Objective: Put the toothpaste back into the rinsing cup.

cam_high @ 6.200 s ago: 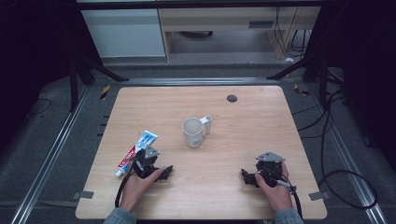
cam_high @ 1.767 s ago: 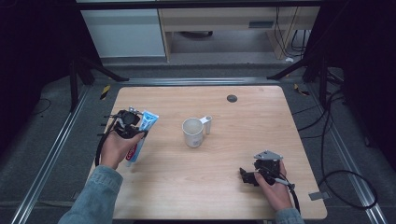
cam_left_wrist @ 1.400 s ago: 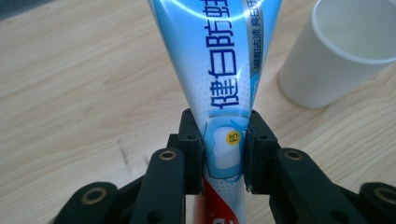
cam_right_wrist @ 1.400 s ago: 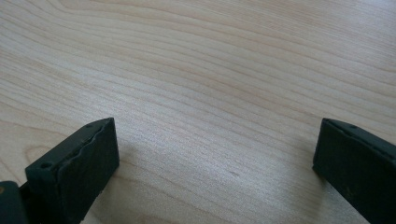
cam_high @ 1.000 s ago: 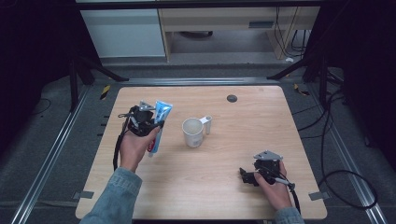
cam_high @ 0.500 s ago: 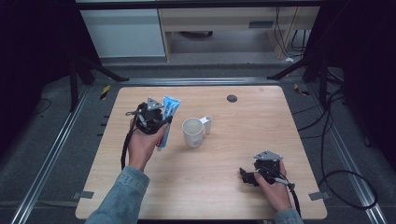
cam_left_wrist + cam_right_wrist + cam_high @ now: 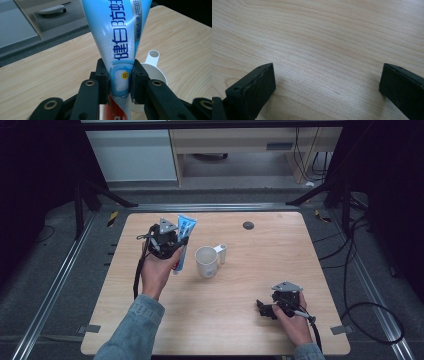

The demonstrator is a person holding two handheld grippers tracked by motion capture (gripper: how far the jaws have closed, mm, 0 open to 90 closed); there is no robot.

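Nearest, the right gripper (image 7: 267,309) rests low on the bench (image 7: 235,320), fingers spread wide with nothing between them. Farther off, the left gripper (image 7: 169,241) pinches a blue toothpaste tube (image 7: 117,47) near its lower end, held upright just beside a white mug (image 7: 207,262). Likely next — lowering the tube into the mug; keep it vertical, centred over the rim.

We see a wooden table (image 7: 235,320) under both claws. A small black disc (image 7: 248,225) lies on it, well beyond the right claw (image 7: 261,308). A white cabinet (image 7: 132,155) stands off the table, far beyond the left claw (image 7: 180,241). Black cables (image 7: 345,270) run right of the right claw. Yellow-black tape (image 7: 112,218) sits left of the left claw.
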